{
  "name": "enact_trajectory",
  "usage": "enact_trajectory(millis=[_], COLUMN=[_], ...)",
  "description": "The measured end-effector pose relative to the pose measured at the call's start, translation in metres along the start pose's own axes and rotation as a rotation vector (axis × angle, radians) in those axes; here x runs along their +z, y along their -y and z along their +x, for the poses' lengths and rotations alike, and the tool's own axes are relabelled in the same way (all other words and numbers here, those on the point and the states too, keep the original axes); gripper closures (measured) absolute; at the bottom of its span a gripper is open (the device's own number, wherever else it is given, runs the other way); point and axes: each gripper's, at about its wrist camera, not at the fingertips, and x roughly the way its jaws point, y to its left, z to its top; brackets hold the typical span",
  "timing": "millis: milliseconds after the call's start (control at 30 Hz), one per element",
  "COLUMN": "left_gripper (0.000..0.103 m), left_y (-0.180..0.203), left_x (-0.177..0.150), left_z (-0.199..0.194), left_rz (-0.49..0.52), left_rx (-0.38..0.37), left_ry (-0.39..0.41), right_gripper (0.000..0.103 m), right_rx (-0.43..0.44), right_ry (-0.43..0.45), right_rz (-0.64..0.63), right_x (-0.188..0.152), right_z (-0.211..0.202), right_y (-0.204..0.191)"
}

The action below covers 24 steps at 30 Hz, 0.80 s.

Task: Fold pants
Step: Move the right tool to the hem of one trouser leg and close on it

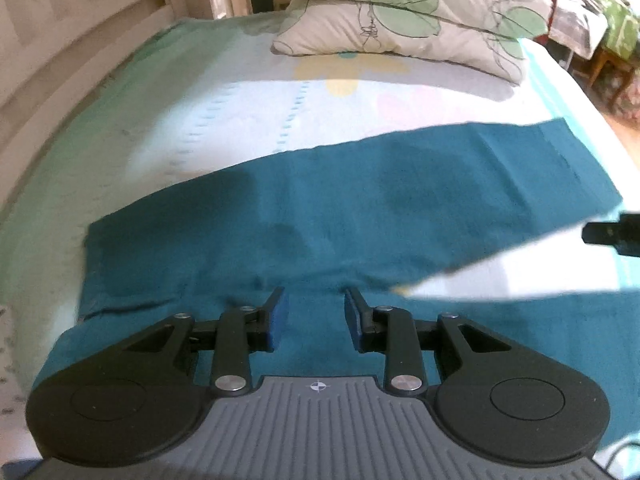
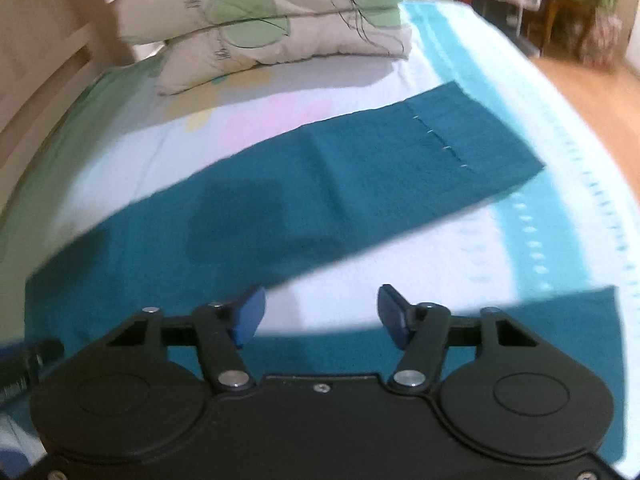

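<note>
Teal pants (image 1: 360,208) lie flat across the bed, waist at the left and the two legs spread apart toward the right. My left gripper (image 1: 316,318) hovers over the crotch area, jaws apart, with nothing pinched between the blue pads (image 1: 278,320). In the right wrist view the far leg (image 2: 320,184) runs up to the right, and the near leg (image 2: 560,340) lies beneath the tool. My right gripper (image 2: 322,314) stands open over the strip of sheet between the legs. A black part of the right tool (image 1: 612,232) shows at the left view's right edge.
The bed sheet (image 1: 200,128) is pale with turquoise borders. Two stacked leaf-print pillows (image 1: 400,20) sit at the head of the bed. A white slatted bed frame (image 1: 60,60) runs along the left. Wooden floor (image 2: 592,92) and furniture (image 1: 612,60) lie past the right edge.
</note>
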Motion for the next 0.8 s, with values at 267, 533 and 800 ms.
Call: enact_trajectory(millis=[267,533,800], left_gripper=[0.073,0.073,0.073], left_y=[-0.023,-0.037,-0.050], left_x=[0.044,0.065,0.065], left_z=[0.073,0.114,0.136], left_rz=[-0.057,-0.020,-0.023], left_rx=[0.009,-0.005,0.019], left_ry=[-0.011,-0.006,-0.027], right_gripper=[0.040,0.039,0.040], right_rx=[-0.053,-0.081,-0.221], right_ry=[0.029,0.041,0.005], right_rz=[0.116,0.291,0.359], right_x=[0.097,0.168,0.187], right_z=[0.103,0.191,0.240], right_y=[0.008,0.009,0.002])
